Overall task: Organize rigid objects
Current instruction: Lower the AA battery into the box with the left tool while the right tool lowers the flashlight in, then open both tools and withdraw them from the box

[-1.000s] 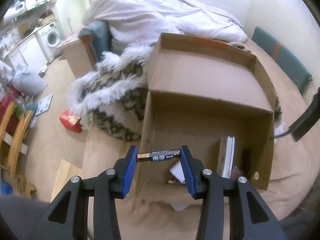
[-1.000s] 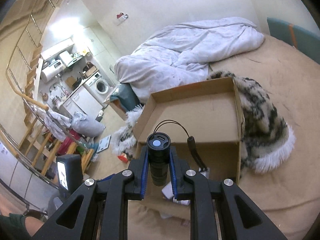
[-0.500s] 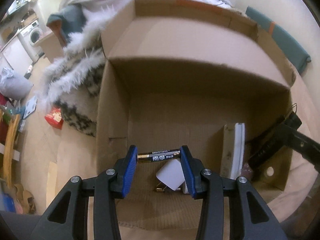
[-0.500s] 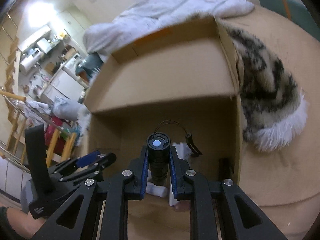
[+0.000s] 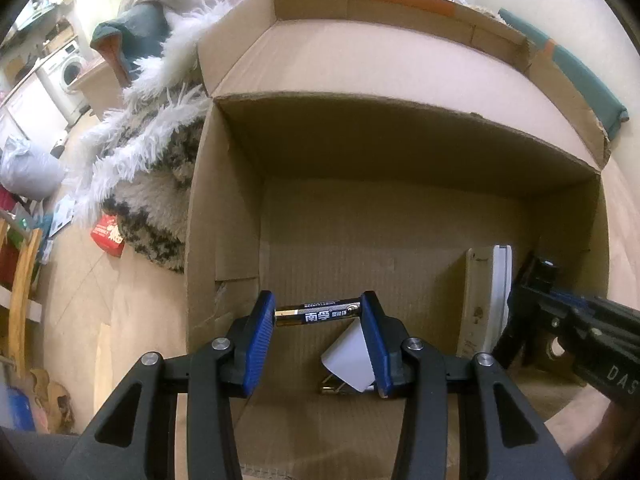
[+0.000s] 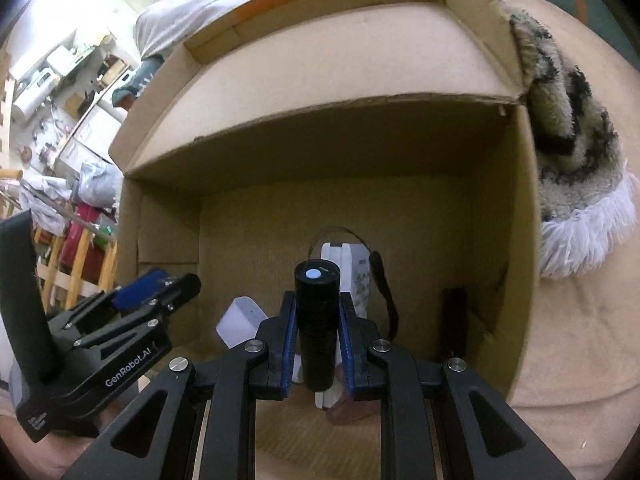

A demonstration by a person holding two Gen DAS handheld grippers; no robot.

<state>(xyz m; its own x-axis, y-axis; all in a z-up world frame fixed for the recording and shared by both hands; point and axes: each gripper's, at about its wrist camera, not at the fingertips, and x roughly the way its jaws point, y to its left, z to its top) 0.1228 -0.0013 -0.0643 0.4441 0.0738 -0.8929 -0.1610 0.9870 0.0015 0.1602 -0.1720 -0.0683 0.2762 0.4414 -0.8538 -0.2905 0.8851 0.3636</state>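
Both your grippers are tipped steeply down into the open box (image 5: 224, 216) right now. Your left gripper (image 5: 319, 316) has its blue pads pinched end to end on a battery (image 5: 320, 314), lying crosswise at 12 o'clock from the fingers, over the box floor. Just past it at about 1 o'clock there's a white charger (image 5: 346, 358) lying on the floor, and further out at 2 o'clock a flat white thing (image 5: 490, 300) stands on edge near the right wall.

Your right gripper (image 6: 318, 344) is clamped narrow on a black flashlight (image 6: 318, 320), held upright with its end button facing the camera and a wrist cord (image 6: 380, 280) looping off toward 1 o'clock. Beyond it at 12 is that same white thing on edge, and a dark object (image 6: 454, 316) leans in the corner at 2 o'clock. Your left gripper shows at 9 o'clock, already inside the box.

Compared with a second ago, both hands have dropped: back then you were looking at the whole box on the bed with the fur blanket (image 5: 152, 168) beside it, now the walls fill the view. Grips haven't changed at all.
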